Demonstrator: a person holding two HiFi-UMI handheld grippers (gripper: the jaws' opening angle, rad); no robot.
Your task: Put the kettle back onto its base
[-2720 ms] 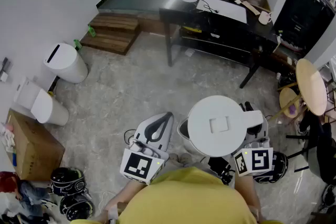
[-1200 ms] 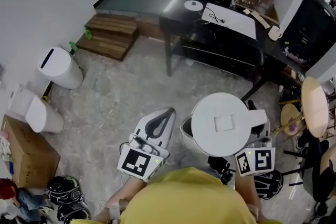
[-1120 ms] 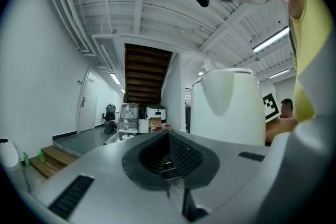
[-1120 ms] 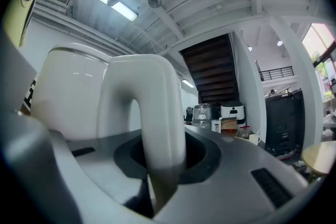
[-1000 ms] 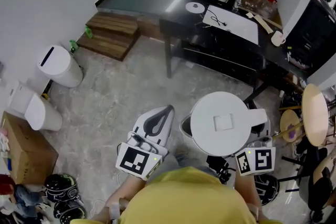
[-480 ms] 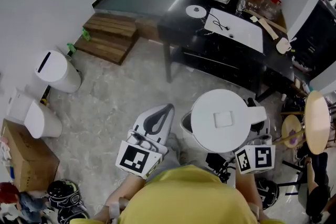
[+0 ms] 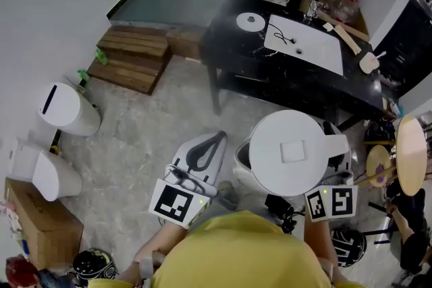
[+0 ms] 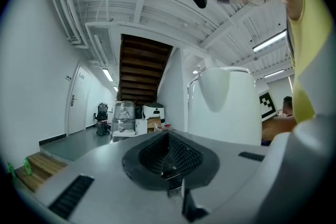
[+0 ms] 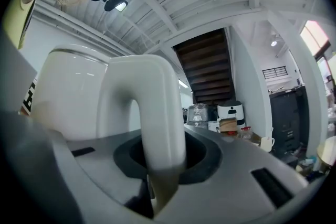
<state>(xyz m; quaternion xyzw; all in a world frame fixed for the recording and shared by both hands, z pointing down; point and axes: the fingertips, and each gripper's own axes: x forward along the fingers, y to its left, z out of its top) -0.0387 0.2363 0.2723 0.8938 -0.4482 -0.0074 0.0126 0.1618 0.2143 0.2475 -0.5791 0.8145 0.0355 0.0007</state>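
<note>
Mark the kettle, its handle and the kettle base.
kettle (image 7: 291,152): head view, centre of the white lid.
kettle handle (image 9: 163,113): right gripper view, the handle's upright stretch.
kettle base (image 7: 250,21): head view, middle of the round white disc.

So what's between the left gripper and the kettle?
Nothing. The head view shows only a narrow strip of bare floor between the left gripper and the kettle, which hangs by its handle from the right gripper.
</note>
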